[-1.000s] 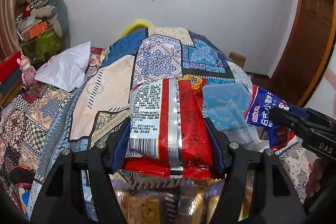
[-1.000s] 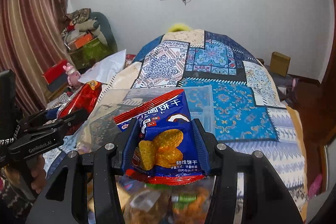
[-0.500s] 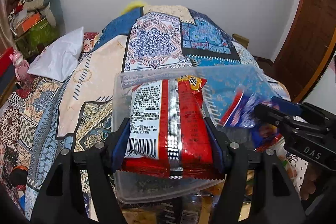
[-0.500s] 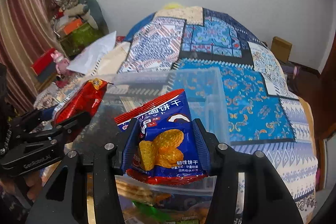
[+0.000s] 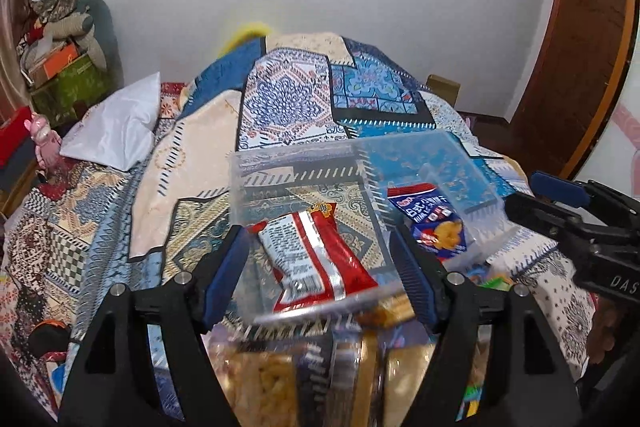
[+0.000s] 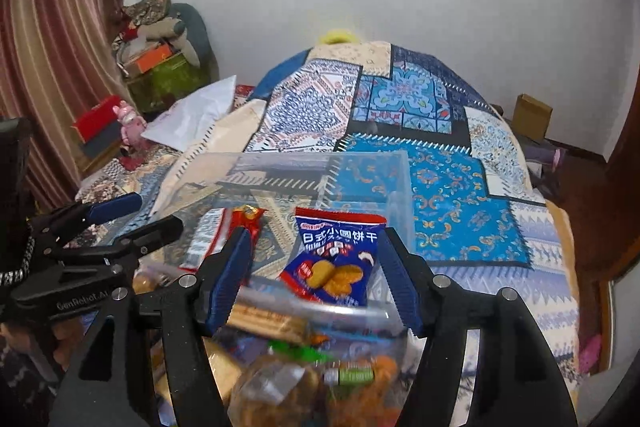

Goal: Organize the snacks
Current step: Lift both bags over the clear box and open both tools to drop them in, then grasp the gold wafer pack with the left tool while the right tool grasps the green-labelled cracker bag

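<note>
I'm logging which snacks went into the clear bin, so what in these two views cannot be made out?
- Left wrist view: the red packet shows only its printed back; the text is too small to read.
- Left wrist view: the right gripper is cut off by the frame edge.
- Right wrist view: the snack pile is blurred behind the gripper frame.
- Right wrist view: the blue biscuit packet has its lower edge hidden by the clear bin rim.

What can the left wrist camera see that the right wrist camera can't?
Only the left wrist view shows the brown wooden door and the printed back of the red foil snack packet. Only the right wrist view shows the striped pink curtain. Both show the clear plastic storage box, the blue biscuit packet inside it, the patchwork quilt, and each open hand-held gripper.
</note>
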The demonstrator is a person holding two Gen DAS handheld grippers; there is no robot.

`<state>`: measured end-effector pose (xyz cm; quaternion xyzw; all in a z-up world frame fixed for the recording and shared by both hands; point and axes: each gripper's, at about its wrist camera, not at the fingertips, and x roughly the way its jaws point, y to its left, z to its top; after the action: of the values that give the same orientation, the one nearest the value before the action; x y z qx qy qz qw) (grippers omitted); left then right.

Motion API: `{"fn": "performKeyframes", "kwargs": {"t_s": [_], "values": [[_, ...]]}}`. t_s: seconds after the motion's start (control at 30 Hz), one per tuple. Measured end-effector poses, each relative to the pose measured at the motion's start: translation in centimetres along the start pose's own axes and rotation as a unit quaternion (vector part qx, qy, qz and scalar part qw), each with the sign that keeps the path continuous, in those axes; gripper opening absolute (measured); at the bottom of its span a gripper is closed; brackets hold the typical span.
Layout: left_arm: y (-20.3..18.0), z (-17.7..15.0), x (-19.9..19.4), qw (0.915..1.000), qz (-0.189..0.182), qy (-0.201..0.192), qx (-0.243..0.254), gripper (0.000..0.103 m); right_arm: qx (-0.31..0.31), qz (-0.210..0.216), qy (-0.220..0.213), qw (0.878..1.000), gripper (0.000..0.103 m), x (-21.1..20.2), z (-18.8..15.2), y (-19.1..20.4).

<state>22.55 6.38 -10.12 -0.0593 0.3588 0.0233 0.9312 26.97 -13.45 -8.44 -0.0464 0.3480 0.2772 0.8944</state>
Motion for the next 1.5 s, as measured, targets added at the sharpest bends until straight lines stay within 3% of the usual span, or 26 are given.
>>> {"fn": "performKeyframes", "kwargs": {"t_s": [0.23,0.47,0.6,0.77,0.83,1.1,1.3,1.5], "values": [[0.8,-2.2,-3.4,1.0000,0.005,0.005,-0.005,0.075,-0.006,-0.005,-0.019,1.000,0.063,-4.3,-1.7,0.1],[1.0,-6.1,-3.9,0.9994,0.003,0.035,-0.006,0.075,-0.008,-0.009,-0.010,1.000,0.067,-5.8,-4.6,-0.2],[0.4,-8.2,-3.4,0.9987,-0.003,0.051,0.005,0.073,-0.004,-0.018,0.011,1.000,0.067,-5.2,-6.5,-0.7],[-0.6,-9.8,-2.1,0.9972,-0.012,0.071,0.021,0.046,0.021,0.001,0.036,0.999,0.067,-4.0,-8.4,-1.2],[-0.9,-10.2,-1.5,0.9963,-0.022,0.080,0.021,0.042,0.025,0.008,0.039,0.999,0.067,-3.7,-8.9,-0.9],[-1.7,-11.2,0.7,0.9936,-0.036,0.104,0.026,0.042,0.009,0.033,0.049,0.998,0.067,-1.9,-9.7,1.1],[-1.6,-11.1,1.2,0.9935,-0.049,0.100,0.023,0.042,0.006,0.038,0.073,0.997,0.067,0.0,-10.3,1.7],[-1.6,-10.5,2.3,0.9933,-0.054,0.101,0.018,0.042,-0.010,0.020,0.076,0.997,0.067,0.7,-10.3,2.5]]}}
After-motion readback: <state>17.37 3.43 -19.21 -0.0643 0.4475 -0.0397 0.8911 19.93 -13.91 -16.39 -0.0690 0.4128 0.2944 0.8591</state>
